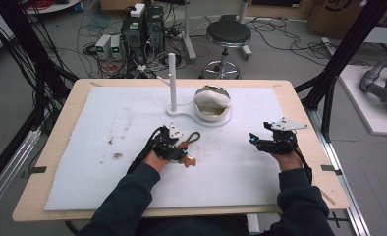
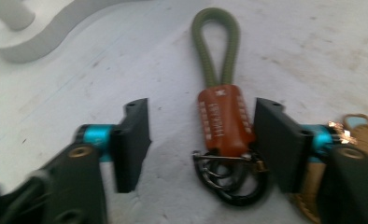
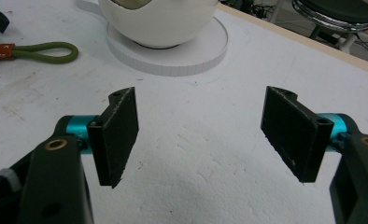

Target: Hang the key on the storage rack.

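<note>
Your left gripper (image 2: 201, 140) sits just left of centre in the high view, its jaws spread with the key fob (image 2: 224, 122) lying between them on the white worktop (image 2: 313, 51); the brown leather tab lies just beside the right-hand pad, and I cannot tell whether they touch. Its green cord loop (image 2: 216, 42) points toward the top of the left gripper view, the metal rings (image 2: 229, 179) toward the bottom. Your right gripper (image 3: 201, 135), at centre right in the high view, is spread wide over bare worktop, with the white bowl (image 3: 159, 23) on its round stand (image 3: 191, 58) at the top of its view.
</note>
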`<move>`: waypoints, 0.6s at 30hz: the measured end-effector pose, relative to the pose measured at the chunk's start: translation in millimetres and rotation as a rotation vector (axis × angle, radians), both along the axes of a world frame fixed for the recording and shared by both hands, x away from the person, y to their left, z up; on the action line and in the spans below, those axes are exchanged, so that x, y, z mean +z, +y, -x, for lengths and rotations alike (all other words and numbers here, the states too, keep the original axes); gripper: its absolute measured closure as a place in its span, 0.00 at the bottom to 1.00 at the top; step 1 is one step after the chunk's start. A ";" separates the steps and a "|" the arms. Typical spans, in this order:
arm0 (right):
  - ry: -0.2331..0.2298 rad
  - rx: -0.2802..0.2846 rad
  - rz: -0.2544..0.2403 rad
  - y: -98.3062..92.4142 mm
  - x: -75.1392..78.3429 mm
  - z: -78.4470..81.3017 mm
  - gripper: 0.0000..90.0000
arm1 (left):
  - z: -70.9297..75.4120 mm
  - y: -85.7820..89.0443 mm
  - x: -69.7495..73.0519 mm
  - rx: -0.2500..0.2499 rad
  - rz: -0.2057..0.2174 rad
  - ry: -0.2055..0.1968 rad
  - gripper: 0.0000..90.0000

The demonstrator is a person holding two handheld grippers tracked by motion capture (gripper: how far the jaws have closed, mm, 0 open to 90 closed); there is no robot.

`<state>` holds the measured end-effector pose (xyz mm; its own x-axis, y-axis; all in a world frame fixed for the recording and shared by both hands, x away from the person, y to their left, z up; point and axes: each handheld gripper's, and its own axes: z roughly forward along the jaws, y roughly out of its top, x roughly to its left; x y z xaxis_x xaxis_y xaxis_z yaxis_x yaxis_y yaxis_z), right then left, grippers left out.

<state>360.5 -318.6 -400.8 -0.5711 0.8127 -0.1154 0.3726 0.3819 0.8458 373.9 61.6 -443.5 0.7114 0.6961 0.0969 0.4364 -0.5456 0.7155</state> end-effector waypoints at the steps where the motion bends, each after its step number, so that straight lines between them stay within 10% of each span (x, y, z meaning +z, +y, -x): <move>1: 0.002 0.000 -0.001 0.2 -0.1 0.1 0.31 | -2.8 3.3 -0.6 -0.005 0.036 0.040 0.41; 5: 0.006 0.004 0.004 1.6 -1.0 -0.7 0.31 | 1.6 -1.0 0.8 -0.061 0.039 0.040 0.73; 18: 0.005 0.004 -0.014 -1.5 0.1 -0.4 0.32 | 2.4 16.2 18.8 -0.059 0.244 0.039 0.82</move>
